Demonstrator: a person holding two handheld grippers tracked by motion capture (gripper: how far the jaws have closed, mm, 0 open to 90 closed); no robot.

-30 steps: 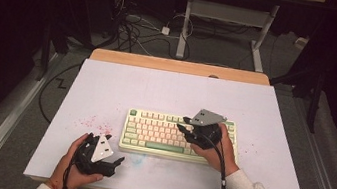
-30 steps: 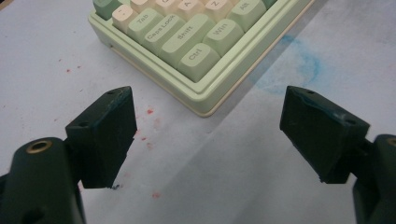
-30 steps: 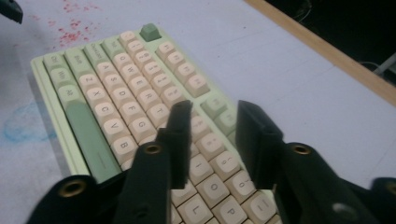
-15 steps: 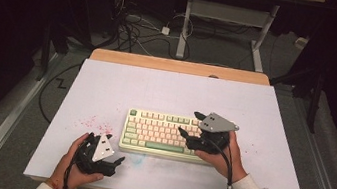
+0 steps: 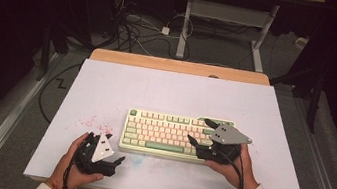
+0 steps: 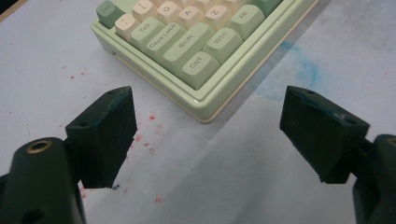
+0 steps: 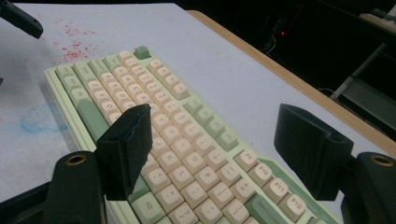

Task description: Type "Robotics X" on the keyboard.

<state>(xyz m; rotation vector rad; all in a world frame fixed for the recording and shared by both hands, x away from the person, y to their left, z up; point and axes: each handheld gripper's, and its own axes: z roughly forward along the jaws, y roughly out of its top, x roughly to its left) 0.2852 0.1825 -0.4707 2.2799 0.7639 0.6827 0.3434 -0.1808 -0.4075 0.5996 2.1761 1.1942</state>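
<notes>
Here, a pale green keyboard (image 5: 175, 136) with cream and green keys lies flat on the white table (image 5: 177, 91), between the two tools.

Left tool (image 5: 116, 161): held in the person's left hand (image 5: 72, 168), low over the table's near edge. Its jaws stand wide apart with nothing between them. In the left gripper view the keyboard's corner, with the Ctrl, Shift and Caps Lock keys, lies just ahead of the jaws and apart from them. Red specks (image 6: 144, 133) mark the table beside one jaw; a faint blue smear (image 6: 294, 74) lies ahead of the other jaw, next to the keyboard's edge.

Right tool (image 5: 201, 132): held in the person's right hand (image 5: 231, 167), with its grey three-cornered plate (image 5: 229, 134) on top. Its jaws are likewise spread wide and empty. In the right gripper view the jaws hang above the keyboard's end that carries the function keys, one jaw over the keys and the other out past the board's far edge; whether either touches the keys cannot be told. The left tool's jaw tip shows at the upper corner of that view, beyond the keyboard.

A wooden strip (image 5: 180, 66) borders the table's far edge.
</notes>
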